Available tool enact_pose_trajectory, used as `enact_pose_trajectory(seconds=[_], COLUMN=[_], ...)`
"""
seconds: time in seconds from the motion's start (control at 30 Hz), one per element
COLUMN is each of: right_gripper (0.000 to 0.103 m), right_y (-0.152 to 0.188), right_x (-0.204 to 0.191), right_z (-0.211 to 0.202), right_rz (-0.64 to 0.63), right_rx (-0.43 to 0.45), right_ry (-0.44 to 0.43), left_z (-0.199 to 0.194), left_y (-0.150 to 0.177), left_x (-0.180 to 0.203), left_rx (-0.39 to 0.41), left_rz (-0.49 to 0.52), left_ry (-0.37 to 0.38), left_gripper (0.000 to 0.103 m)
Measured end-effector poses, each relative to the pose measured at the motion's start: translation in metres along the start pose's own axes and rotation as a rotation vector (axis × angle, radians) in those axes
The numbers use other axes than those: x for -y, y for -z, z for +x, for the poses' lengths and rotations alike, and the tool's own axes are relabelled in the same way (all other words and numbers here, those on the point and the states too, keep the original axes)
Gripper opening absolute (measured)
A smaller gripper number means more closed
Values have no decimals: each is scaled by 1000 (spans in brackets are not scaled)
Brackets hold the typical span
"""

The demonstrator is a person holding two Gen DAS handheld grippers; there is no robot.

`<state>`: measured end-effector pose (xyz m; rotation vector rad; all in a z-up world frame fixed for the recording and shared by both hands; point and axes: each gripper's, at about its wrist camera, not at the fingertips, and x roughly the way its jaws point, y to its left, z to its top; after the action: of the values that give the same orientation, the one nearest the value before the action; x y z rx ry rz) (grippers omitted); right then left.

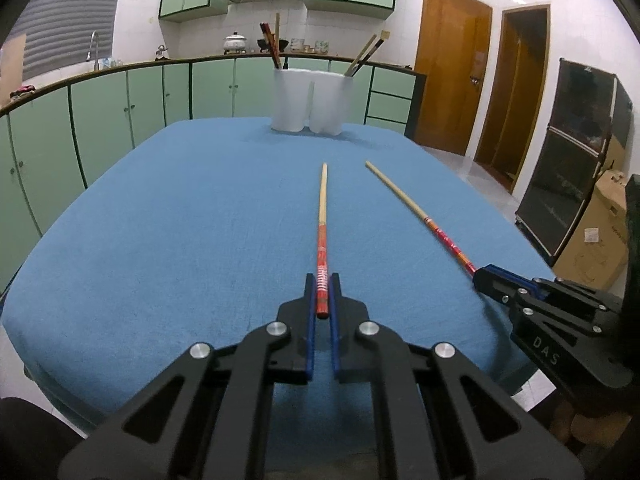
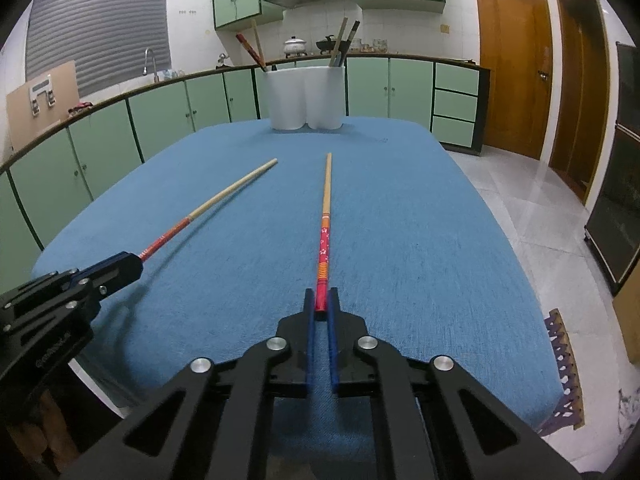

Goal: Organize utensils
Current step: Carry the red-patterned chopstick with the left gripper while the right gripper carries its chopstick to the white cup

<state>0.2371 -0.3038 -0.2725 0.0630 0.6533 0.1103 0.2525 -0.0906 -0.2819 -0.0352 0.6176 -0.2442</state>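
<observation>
1. The left gripper (image 1: 323,294) is seen low at the centre of the left wrist view, its jaws closed narrowly on the red end of a chopstick (image 1: 322,220), which runs straight up the frame to a pale wooden tip.
2. The right gripper (image 2: 321,300) is seen low at the centre of the right wrist view, clamped in the same way on the red, patterned end of a second chopstick (image 2: 325,224).
3. Each gripper is also shown in the other's view, at the lower side edge, with its chopstick angled toward the middle.
4. A blue tablecloth (image 1: 180,220) is seen beneath both chopsticks.
5. A white two-part holder (image 1: 312,100) is placed at the table's far edge, upper centre, with further utensils (image 1: 274,42) standing in both compartments.
6. Green cabinets (image 2: 168,116) are seen behind it.
</observation>
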Motion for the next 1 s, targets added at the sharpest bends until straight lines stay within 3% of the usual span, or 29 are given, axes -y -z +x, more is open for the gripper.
enact_pose_trajectory(seconds=[0.23,0.5,0.7,1.0], right_gripper=[6,6,6,6], right_y=[-22,-82,-137,-205], right_x=[0,-3,-7,-9], right_z=[-37,-77,-78,-53], right_rz=[25,16,-47,-119], right_rx=[80,169,145,48], right_ry=[-17,-39,-52,-71], left_z=[-33,-64,-70,-49], left_y=[-28,-72,-114,-170], left_x=[-5,-8,-9,-12], left_rx=[70,144,165,112], left_rz=[-23,5,66,121], left_ry=[15,33,49,95], left_gripper=[5,5,5,5])
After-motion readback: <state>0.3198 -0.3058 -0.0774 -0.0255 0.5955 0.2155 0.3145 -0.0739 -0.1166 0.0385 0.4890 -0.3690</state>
